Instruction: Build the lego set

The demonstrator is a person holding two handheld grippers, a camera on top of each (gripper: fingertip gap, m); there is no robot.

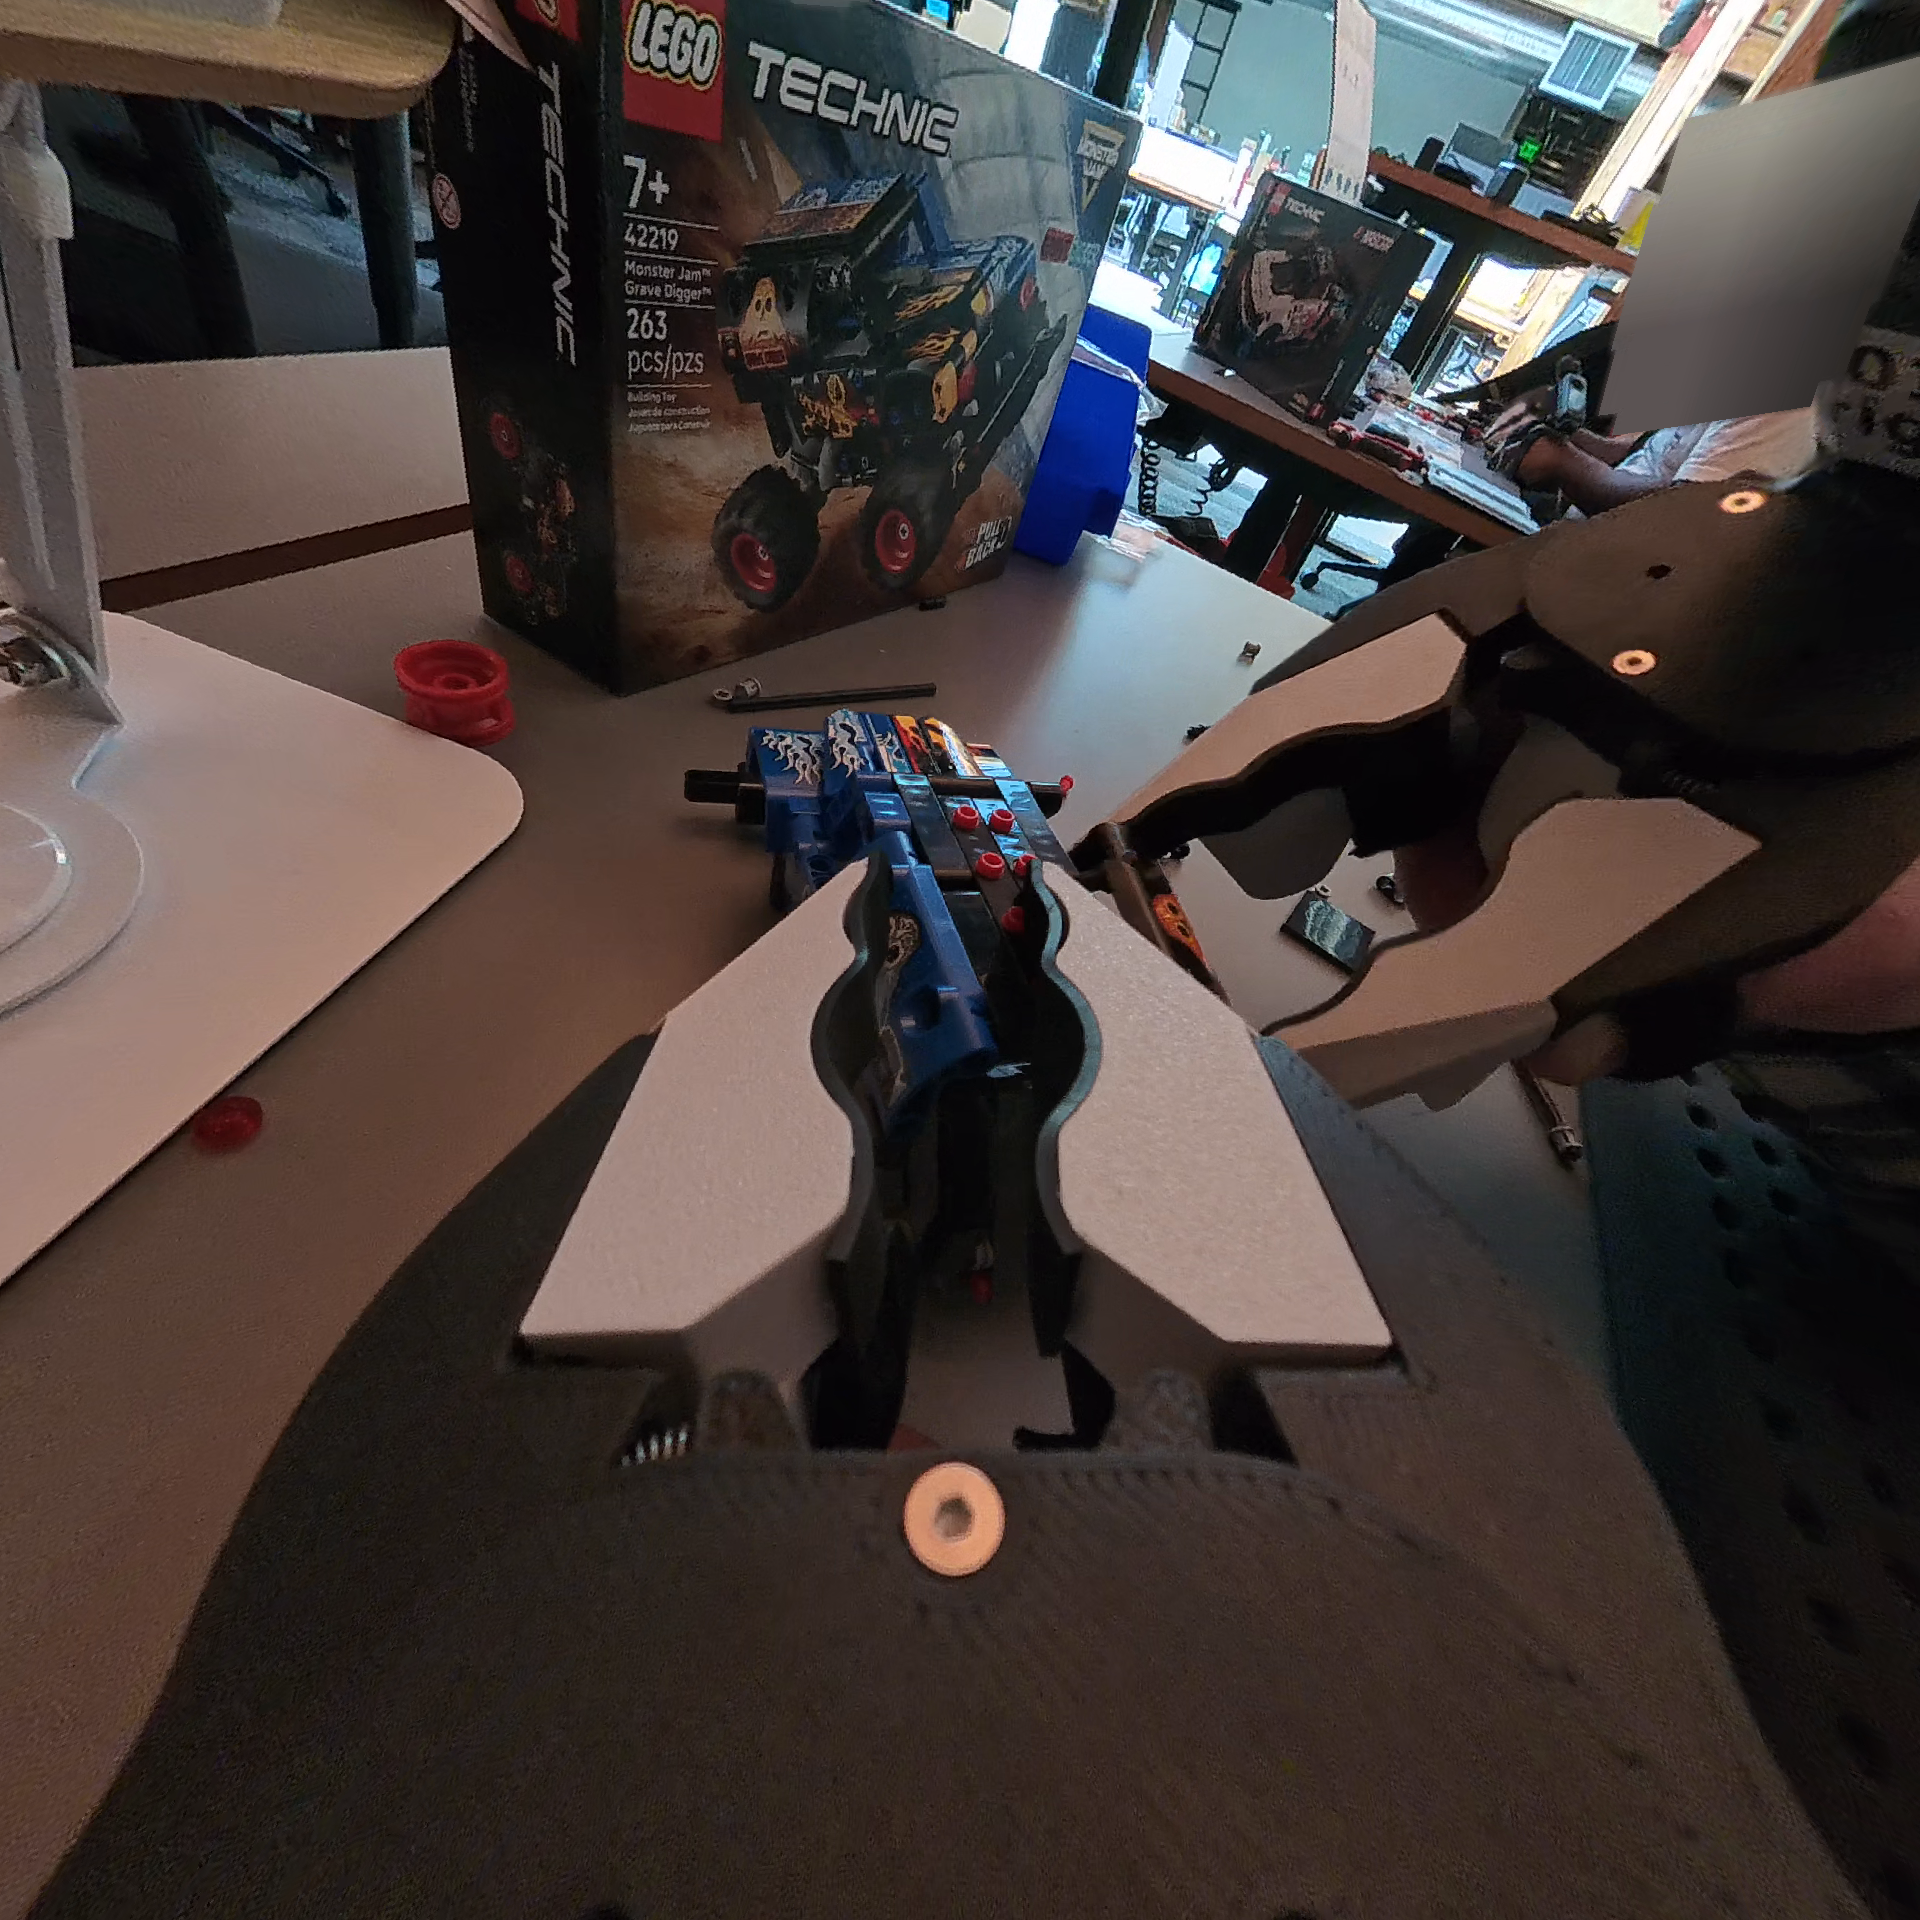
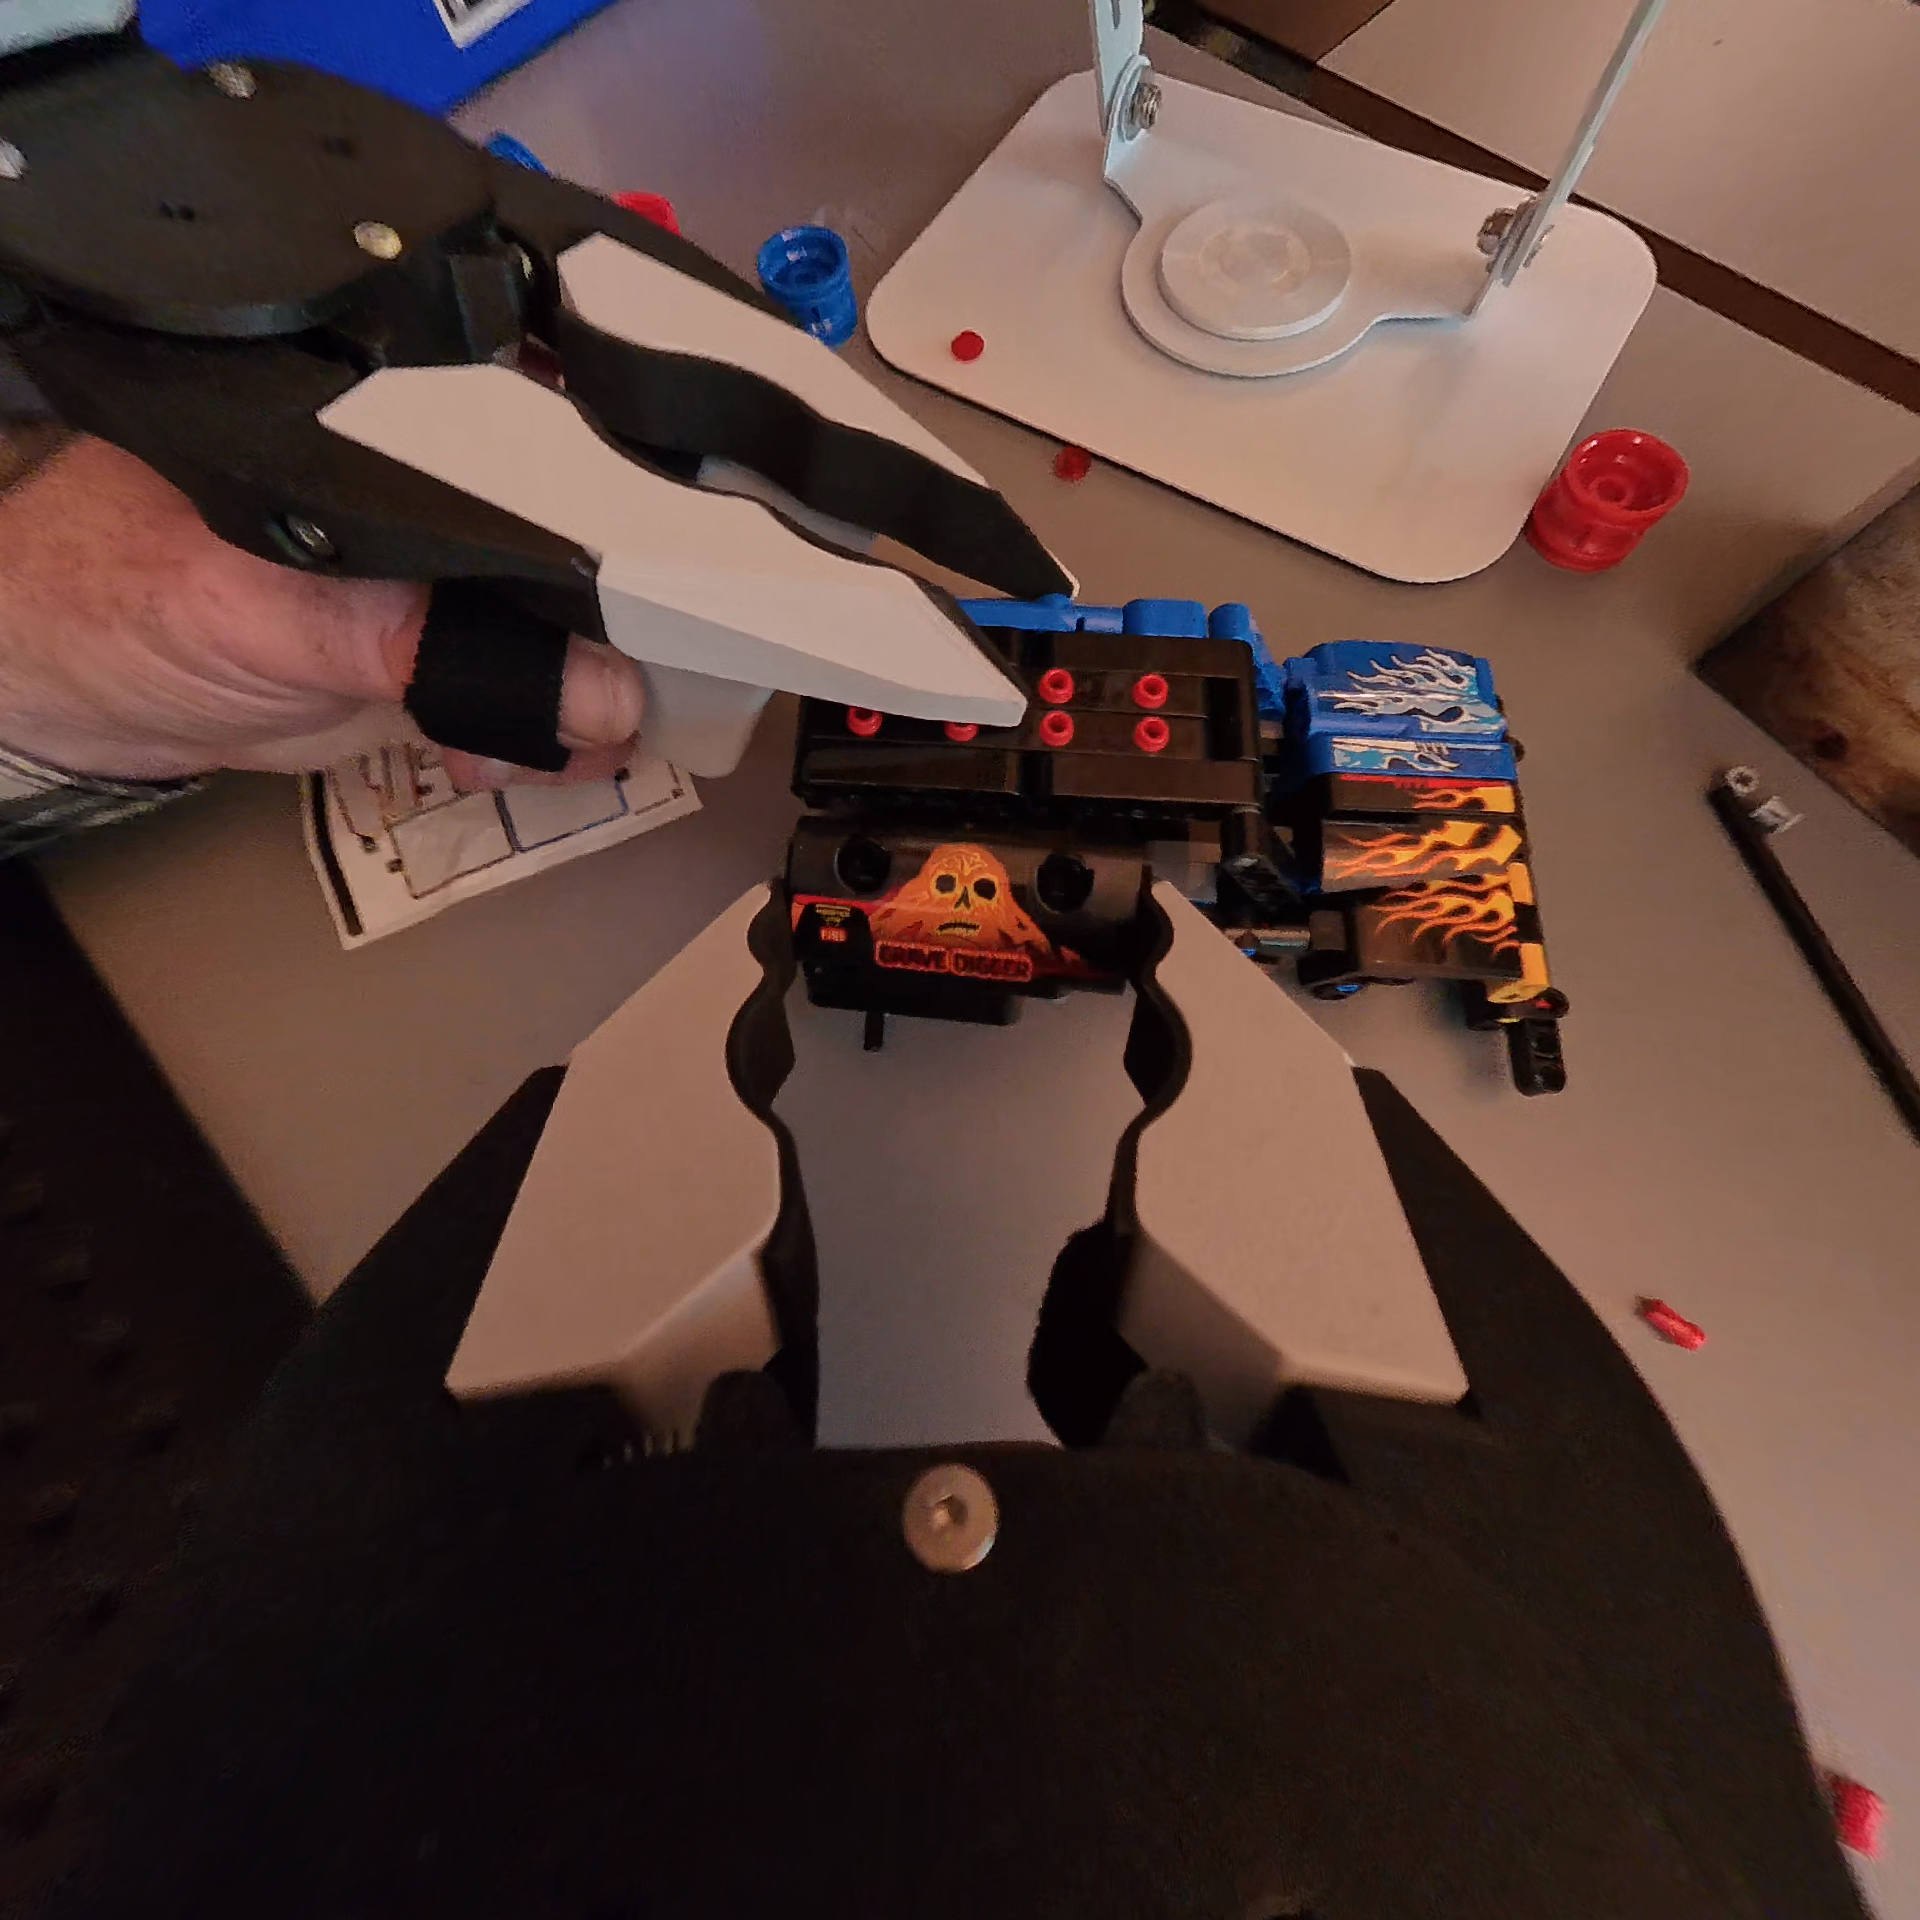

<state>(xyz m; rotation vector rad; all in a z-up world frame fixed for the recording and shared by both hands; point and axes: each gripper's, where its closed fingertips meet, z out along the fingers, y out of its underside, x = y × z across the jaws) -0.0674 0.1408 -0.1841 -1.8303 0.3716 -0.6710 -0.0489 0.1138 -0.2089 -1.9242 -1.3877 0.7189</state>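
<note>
The partly built truck body lies on the grey table, black on top with red pins, blue down one side, flame stickers at one end. My left gripper is shut on its rear end, and the body runs forward from between the fingers. The left gripper also shows in the right wrist view. My right gripper has its jaws wide, with the fingertips pressed on both ends of the black skull side panel. The right gripper shows from the side in the left wrist view.
The set's box stands behind the model. A red wheel hub, a blue hub, a long black axle and loose red pins lie around. A white stand base sits beyond. A sticker sheet lies left. About 4 cm separates my left fingertips from my right.
</note>
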